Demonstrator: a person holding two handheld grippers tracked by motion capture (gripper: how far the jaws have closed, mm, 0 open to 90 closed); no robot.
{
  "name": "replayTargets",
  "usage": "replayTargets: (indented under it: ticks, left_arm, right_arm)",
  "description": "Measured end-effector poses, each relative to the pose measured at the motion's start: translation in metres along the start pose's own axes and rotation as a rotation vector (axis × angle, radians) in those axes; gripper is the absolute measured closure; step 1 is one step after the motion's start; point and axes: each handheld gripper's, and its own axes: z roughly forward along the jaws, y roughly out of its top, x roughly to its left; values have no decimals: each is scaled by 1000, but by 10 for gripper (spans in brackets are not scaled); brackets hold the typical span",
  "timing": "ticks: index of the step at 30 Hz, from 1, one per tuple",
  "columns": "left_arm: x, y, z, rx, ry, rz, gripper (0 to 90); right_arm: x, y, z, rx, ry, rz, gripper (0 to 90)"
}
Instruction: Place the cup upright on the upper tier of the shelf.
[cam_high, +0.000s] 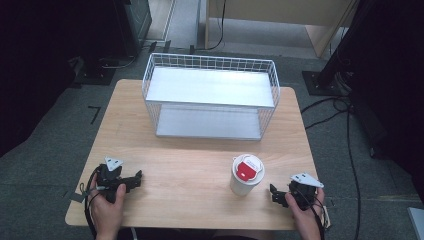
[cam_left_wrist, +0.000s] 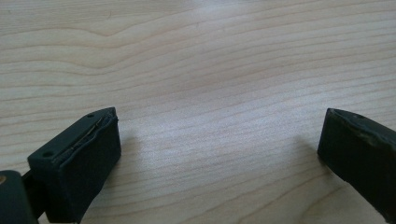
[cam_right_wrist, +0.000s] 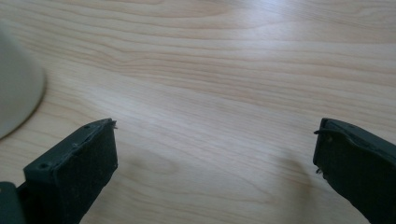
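- Pale wood grain covers the table (cam_high: 200, 165), which stands on grey carpet with dark equipment and cables around it.
- At the near left corner of the table, the person's left hand (cam_high: 107, 210) holds the left gripper (cam_high: 135, 180), its grey three-cornered plate on top and its tips pointing right across the table.
- Seen from the left gripper view, the left gripper (cam_left_wrist: 219, 149) has its two black jaws spread wide, with bare wood between them and nothing held.
- At the middle of the far side stands a white wire rack (cam_high: 210, 95) with two flat shelves, one above the other; both shelves are bare.
- Right of centre, near the front edge, a white cup (cam_high: 246, 175) stands upright, with a white lid that has a red patch on top.
- The cup sits well in front of the rack and just to the left of the right gripper (cam_high: 276, 194), apart from it.
- At the near right corner, the person's right hand (cam_high: 305, 212) holds that gripper, tips pointing left toward the cup.
- Seen from the right gripper view, the right gripper (cam_right_wrist: 215, 158) also has its jaws wide apart over bare wood, gripping nothing; the cup's blurred white wall (cam_right_wrist: 16, 93) shows at the left edge, beyond the left jaw.
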Motion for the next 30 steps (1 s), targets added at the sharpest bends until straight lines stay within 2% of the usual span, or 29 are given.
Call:
replayTargets:
  ticks: [13, 19, 23, 27, 30]
  left_arm:
    - [0, 0, 0, 0, 0, 0, 0]
    - [0, 0, 0, 0, 0, 0, 0]
    - [0, 0, 0, 0, 0, 0, 0]
    - [0, 0, 0, 0, 0, 0, 0]
    - [0, 0, 0, 0, 0, 0, 0]
  right_arm:
    - [35, 0, -9, -23, 86, -48, 0]
    - [47, 1, -11, -31, 121, -73, 1]
    - [54, 1, -14, -53, 142, -95, 56]
    - [58, 3, -16, -68, 168, -110, 59]
    - [60, 4, -19, -85, 222, -114, 64]
